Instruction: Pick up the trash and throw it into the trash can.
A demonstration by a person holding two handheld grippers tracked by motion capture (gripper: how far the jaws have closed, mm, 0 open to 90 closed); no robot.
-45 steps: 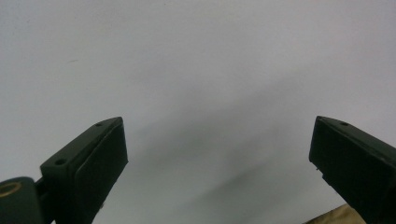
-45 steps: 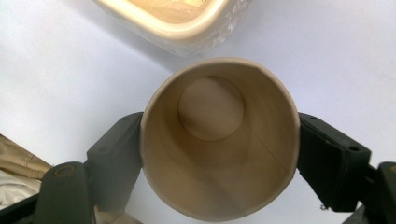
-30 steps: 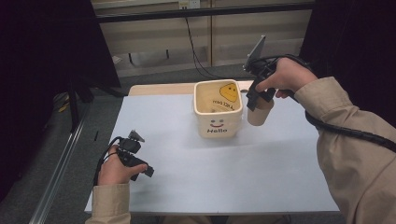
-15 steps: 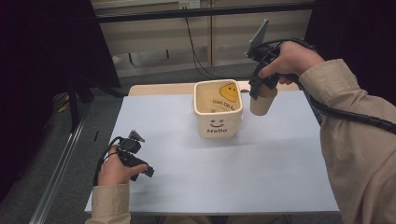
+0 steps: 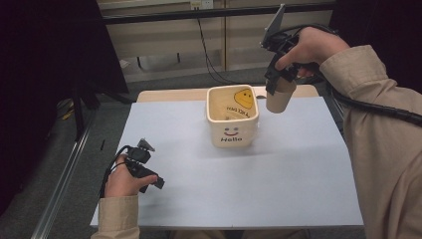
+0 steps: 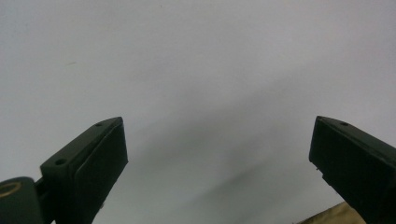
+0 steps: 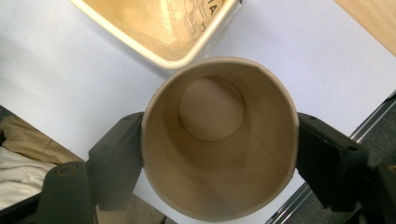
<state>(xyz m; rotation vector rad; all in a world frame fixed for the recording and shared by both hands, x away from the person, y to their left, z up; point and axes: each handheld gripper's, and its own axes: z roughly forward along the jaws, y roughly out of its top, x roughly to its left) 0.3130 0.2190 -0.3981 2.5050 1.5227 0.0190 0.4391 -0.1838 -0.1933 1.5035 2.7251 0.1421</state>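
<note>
A brown paper cup (image 5: 278, 99) hangs upright in the air just right of the cream square bin (image 5: 232, 118), and my right gripper (image 5: 279, 79) is shut on it. In the right gripper view the jaws press both sides of the empty cup (image 7: 219, 140), with the bin's rim (image 7: 154, 51) below and beyond it. The bin carries a smiley face and the word Hello on its front. My left gripper (image 5: 144, 167) rests low at the table's near left, jaws open over bare white table (image 6: 196, 84), holding nothing.
The white table top (image 5: 278, 179) has a wooden strip (image 5: 169, 93) along its far edge. Beyond it stand a wall panel with a hanging cable (image 5: 206, 45) and dark curtains. A metal rail (image 5: 64, 169) runs along the floor at the left.
My right gripper has lifted the paper cup higher and slightly away from the table, beside the bin. The left gripper has stayed put.
</note>
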